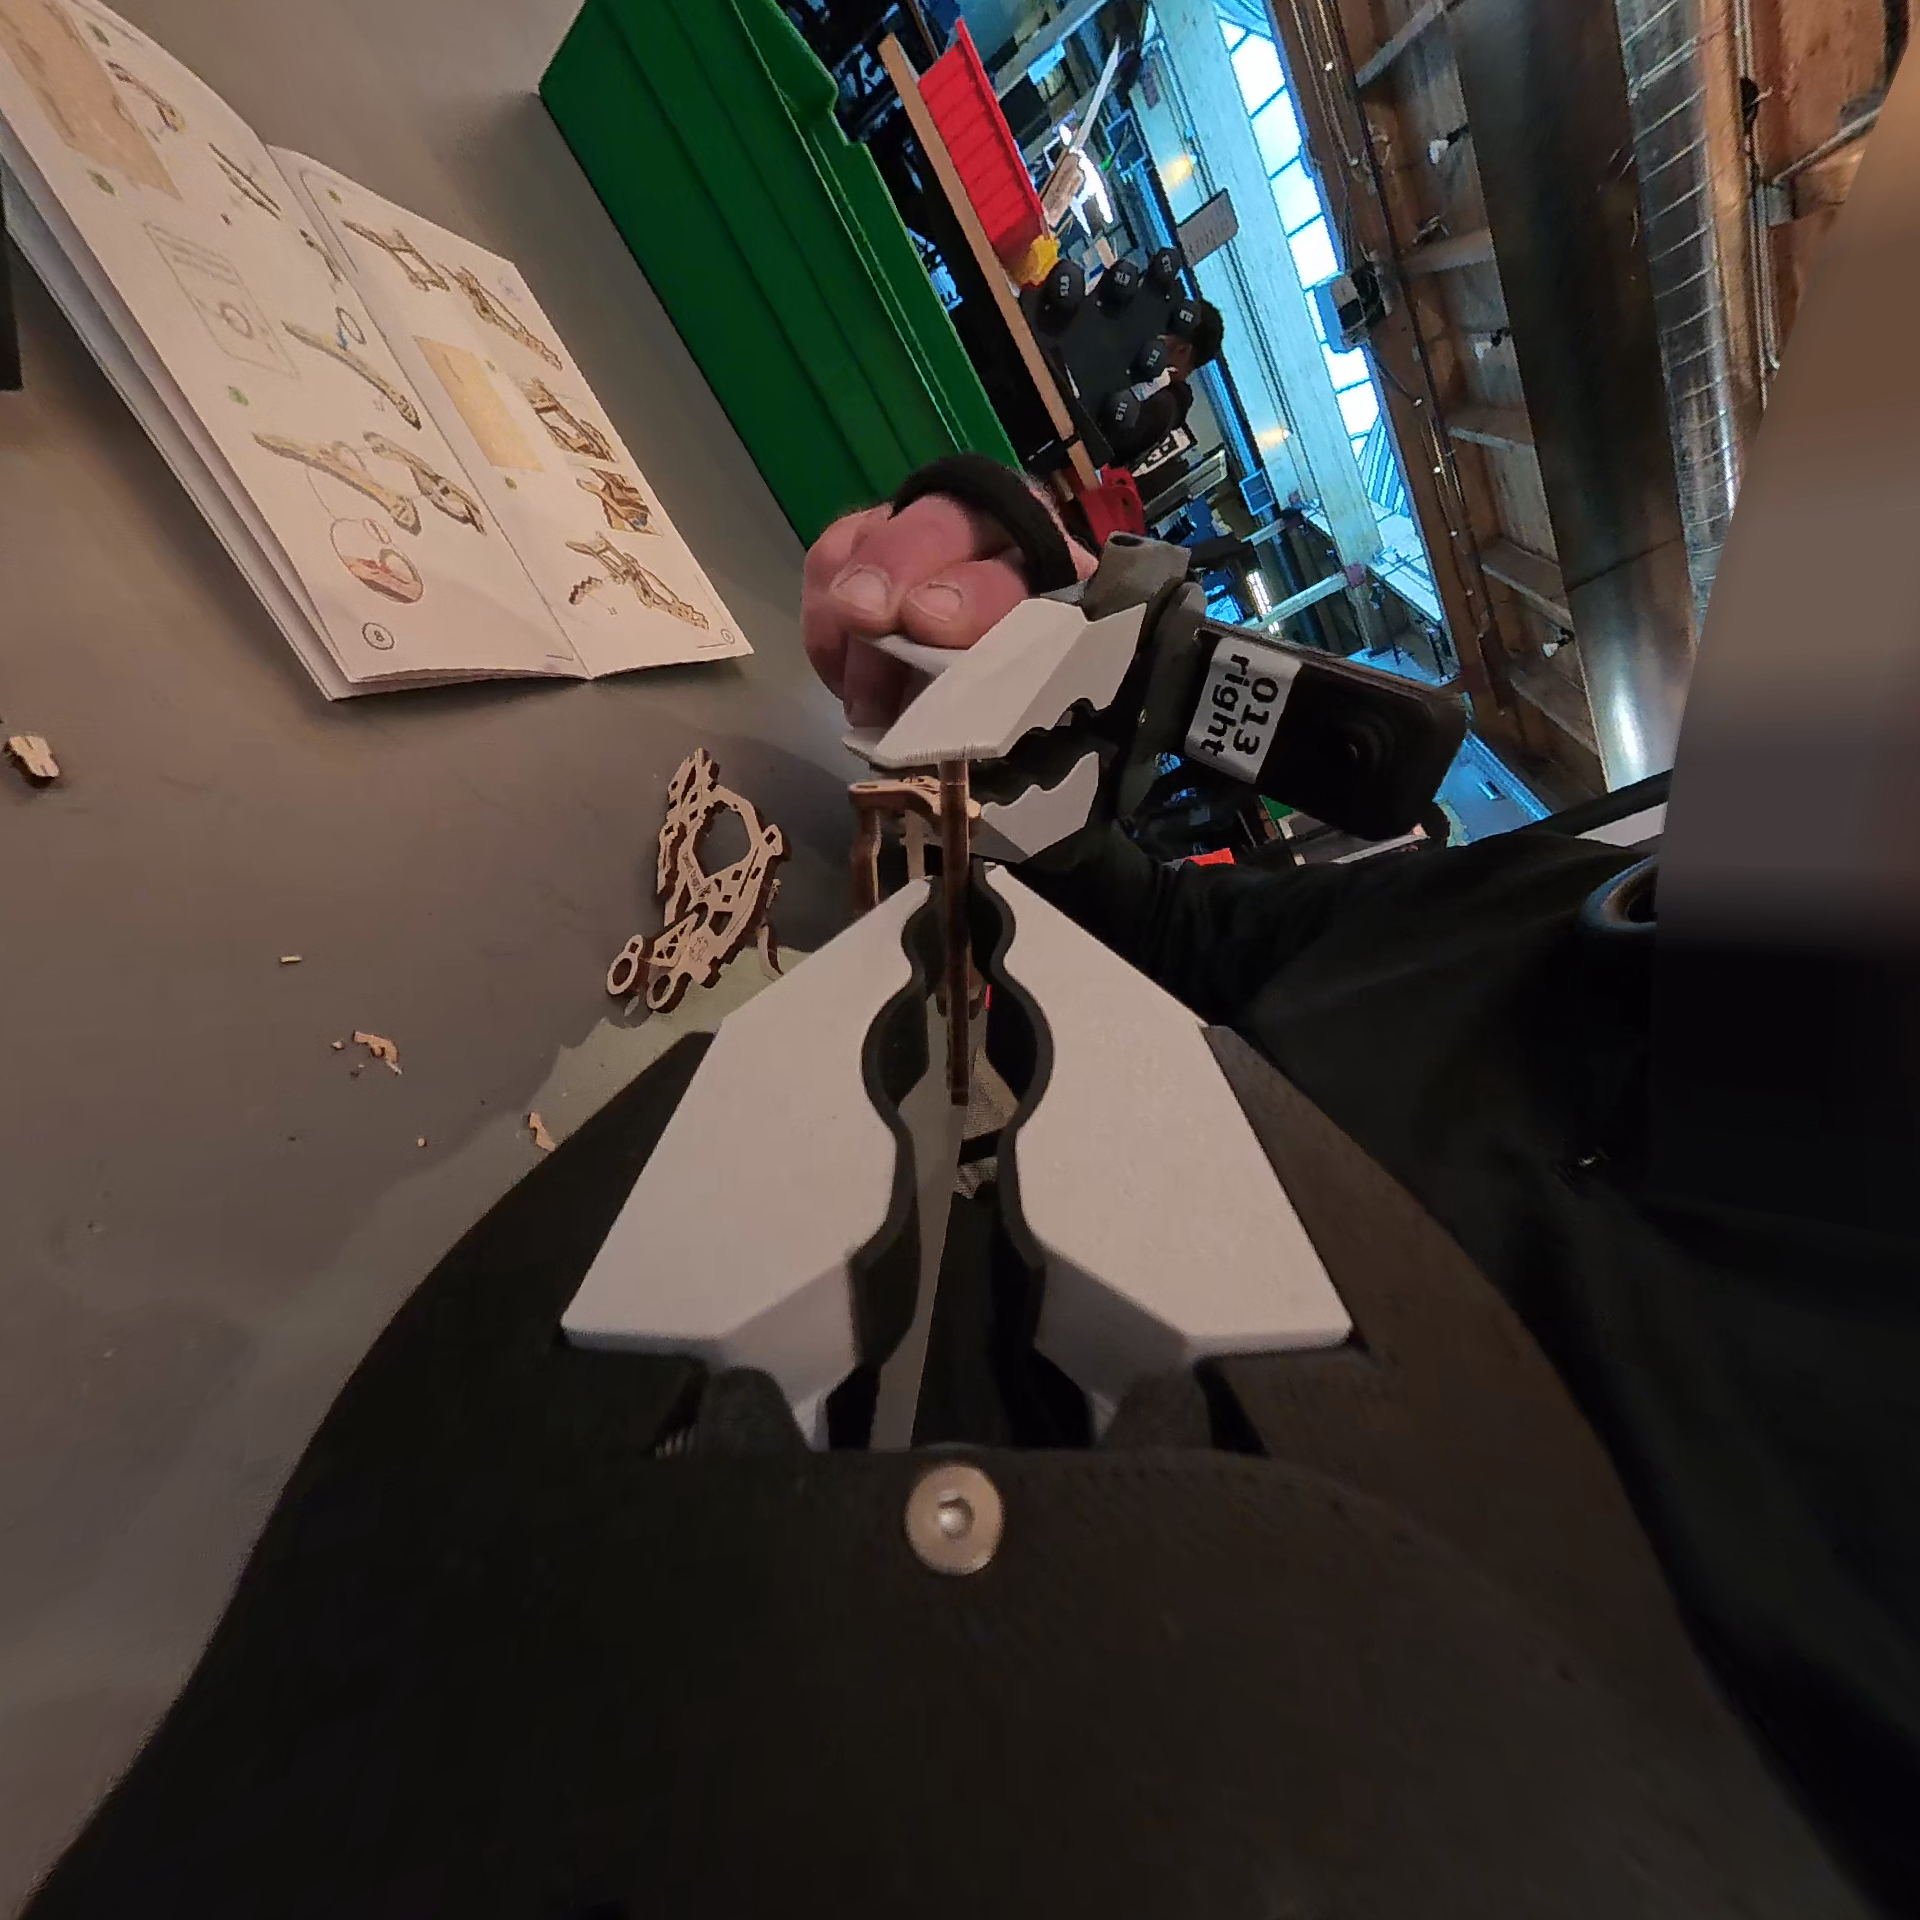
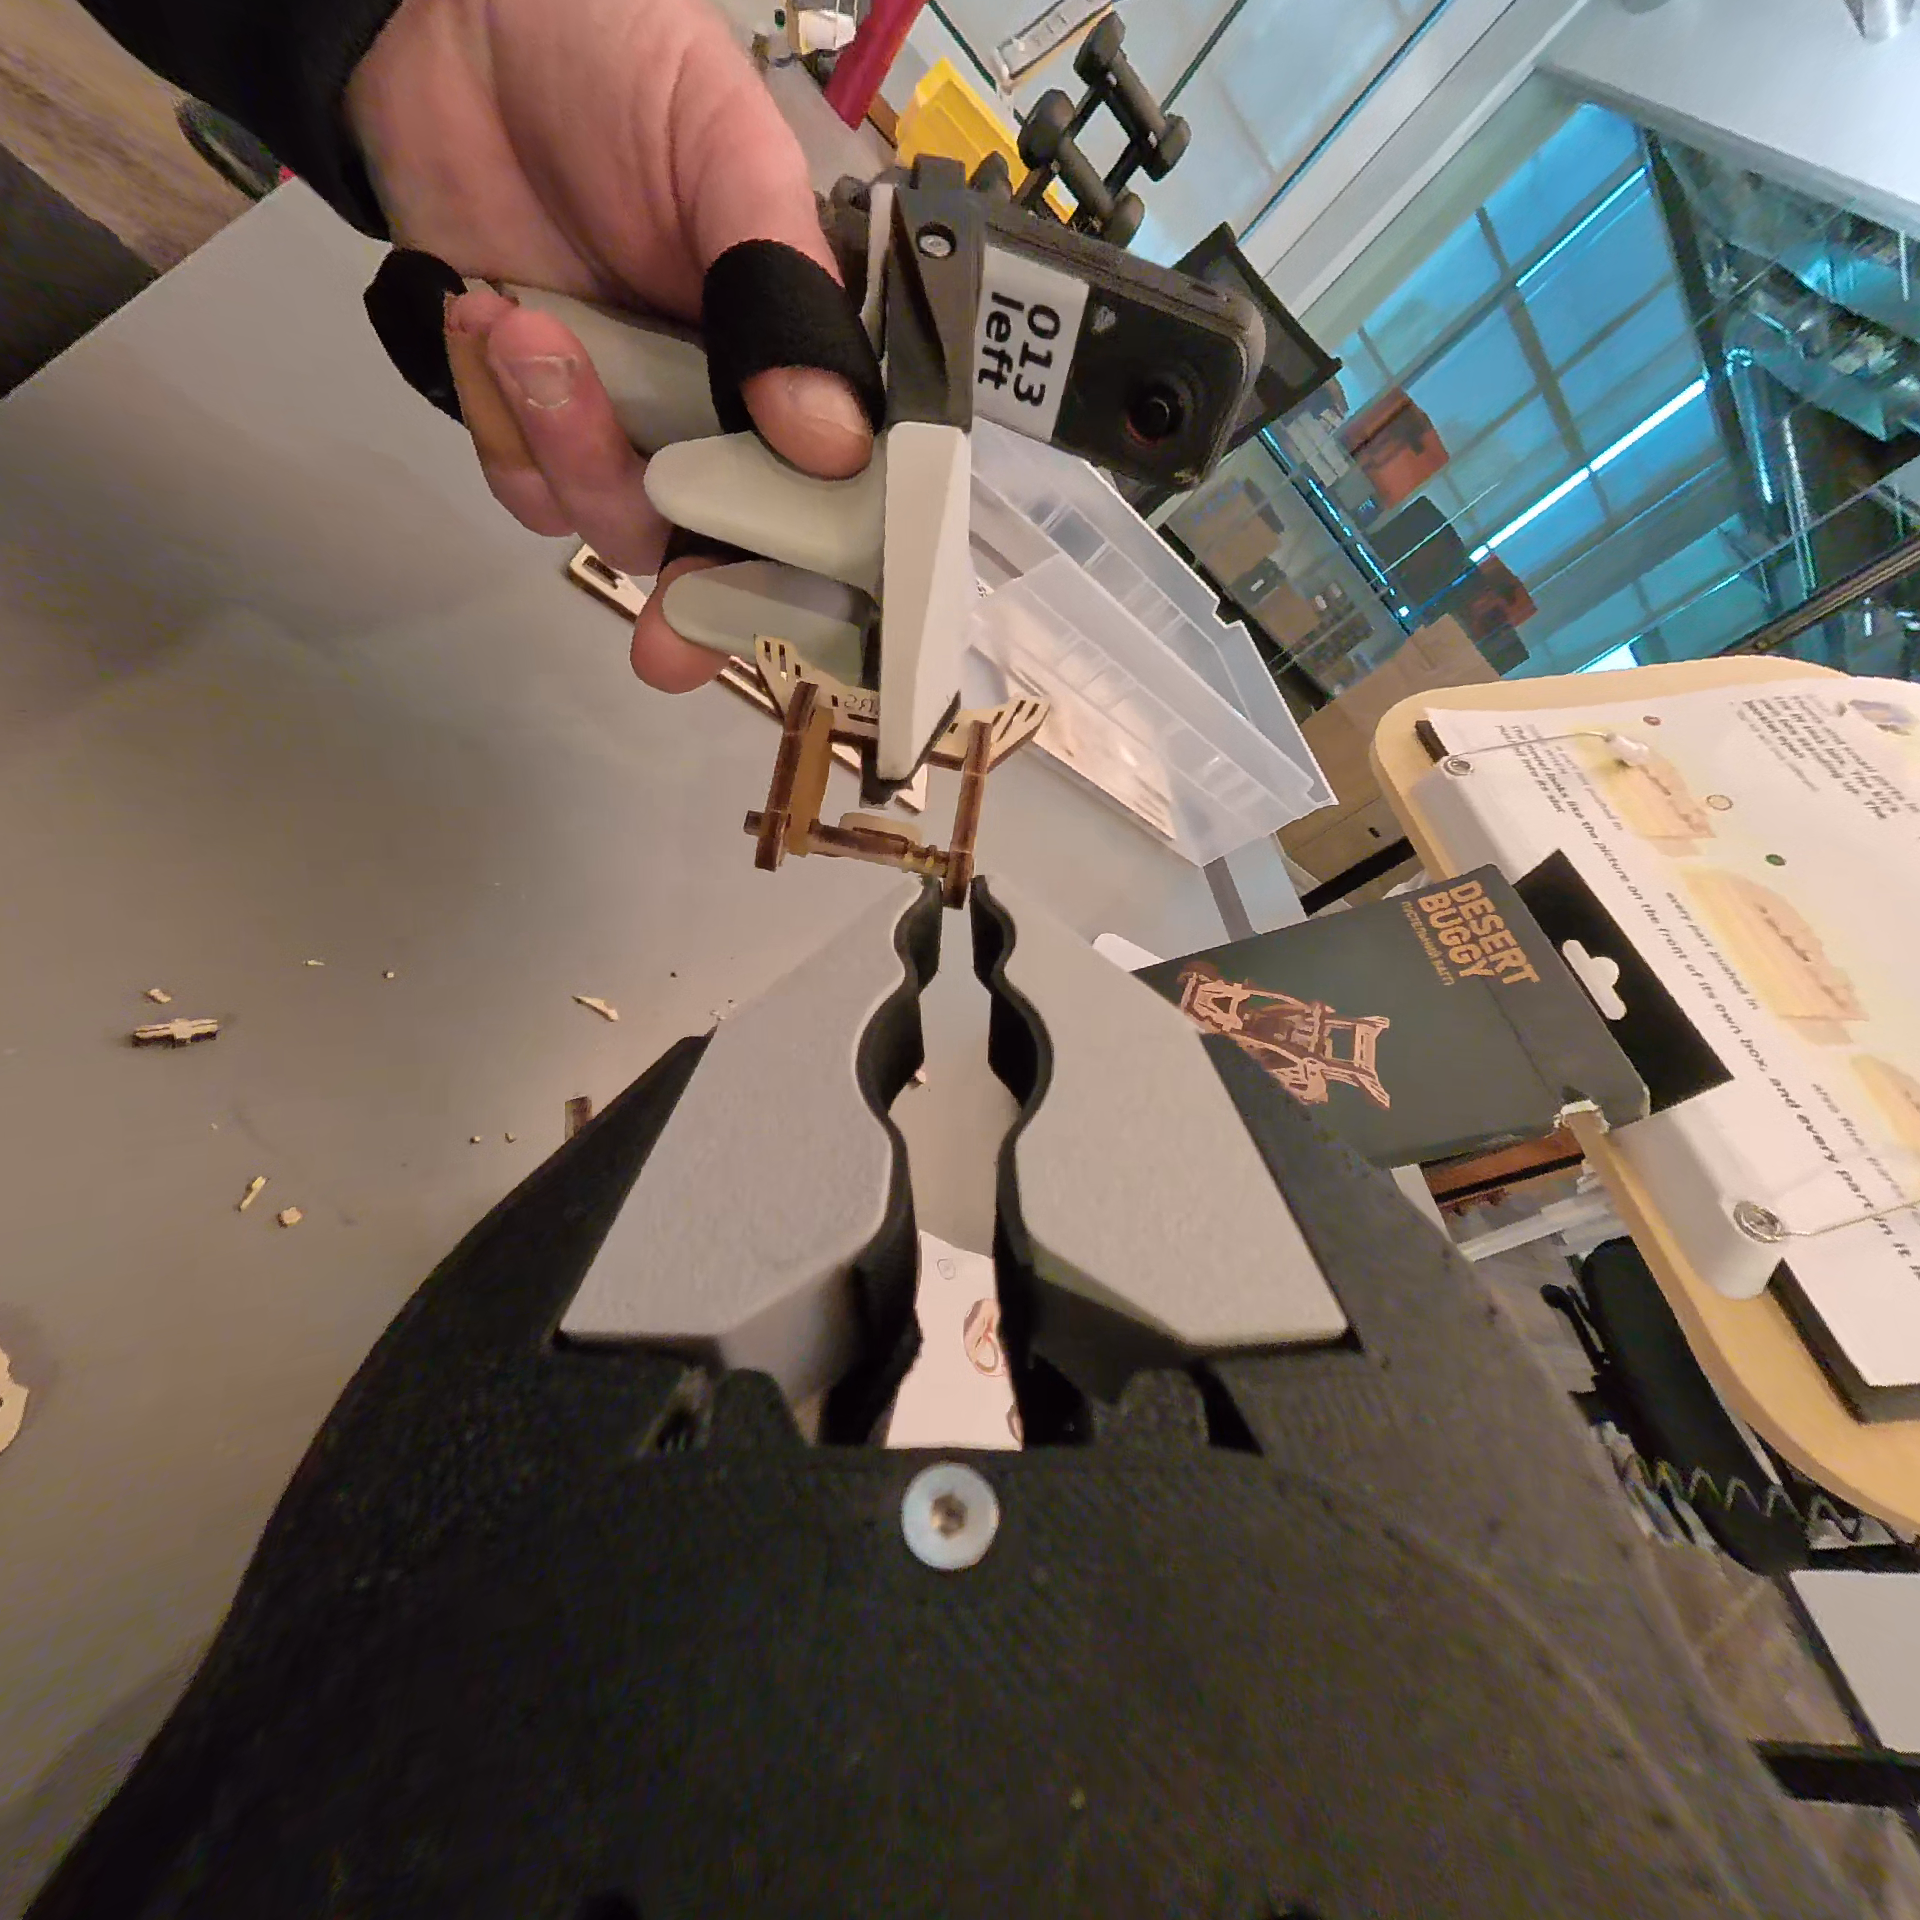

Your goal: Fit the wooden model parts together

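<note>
- Left tongs [image 1: 951,914] clamp the wooden sub-assembly [image 2: 883,769] edge-on, mid-air above the bench [image 1: 260,883].
- Right tongs [image 2: 948,904] narrow, pinching its lower link tip.
- We press squarely, no twisting; thin ply probably snaps.

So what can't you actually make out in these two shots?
- Left wrist view: how the wooden assembly joins up, hidden behind the left gripper and its edge-on part.
- Right wrist view: whether the right gripper pinches the assembly's leg; the contact is too small.
- Right wrist view: the wooden sheet behind the hand.
</note>
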Demonstrator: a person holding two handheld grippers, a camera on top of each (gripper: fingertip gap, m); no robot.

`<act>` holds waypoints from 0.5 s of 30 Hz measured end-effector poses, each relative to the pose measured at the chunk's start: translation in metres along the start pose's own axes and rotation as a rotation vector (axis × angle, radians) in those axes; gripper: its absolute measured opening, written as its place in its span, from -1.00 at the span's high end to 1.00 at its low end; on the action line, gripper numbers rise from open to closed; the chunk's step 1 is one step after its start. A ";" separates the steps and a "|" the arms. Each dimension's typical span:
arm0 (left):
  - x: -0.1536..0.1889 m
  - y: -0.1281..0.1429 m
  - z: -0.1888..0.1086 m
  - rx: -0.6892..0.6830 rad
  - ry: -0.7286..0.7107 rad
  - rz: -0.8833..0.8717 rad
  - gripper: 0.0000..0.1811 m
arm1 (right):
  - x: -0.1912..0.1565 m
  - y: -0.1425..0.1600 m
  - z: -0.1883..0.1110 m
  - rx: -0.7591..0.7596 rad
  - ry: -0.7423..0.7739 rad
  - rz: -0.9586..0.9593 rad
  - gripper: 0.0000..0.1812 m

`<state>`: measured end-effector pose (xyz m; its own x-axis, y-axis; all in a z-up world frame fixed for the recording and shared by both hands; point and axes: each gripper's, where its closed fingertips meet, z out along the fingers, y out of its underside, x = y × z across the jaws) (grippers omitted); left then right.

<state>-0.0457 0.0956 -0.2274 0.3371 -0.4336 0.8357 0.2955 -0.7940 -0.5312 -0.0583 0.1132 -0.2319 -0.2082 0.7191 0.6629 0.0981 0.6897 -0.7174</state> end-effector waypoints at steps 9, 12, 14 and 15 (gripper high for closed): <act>-0.002 0.007 0.000 -0.036 -0.006 -0.006 0.99 | -0.008 0.001 -0.002 -0.027 -0.047 -0.042 0.99; -0.004 0.006 0.001 -0.026 -0.012 -0.001 0.98 | -0.008 0.003 -0.001 -0.028 -0.057 -0.010 0.99; -0.001 0.005 0.001 -0.007 0.007 0.004 0.99 | -0.005 0.002 -0.001 -0.018 -0.050 0.026 0.99; -0.003 0.003 0.000 0.008 -0.008 0.012 0.96 | -0.003 0.002 -0.001 -0.020 -0.046 0.043 0.99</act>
<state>-0.0457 0.0951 -0.2318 0.3480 -0.4395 0.8281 0.2988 -0.7852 -0.5423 -0.0567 0.1123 -0.2356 -0.2480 0.7435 0.6211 0.1268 0.6605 -0.7400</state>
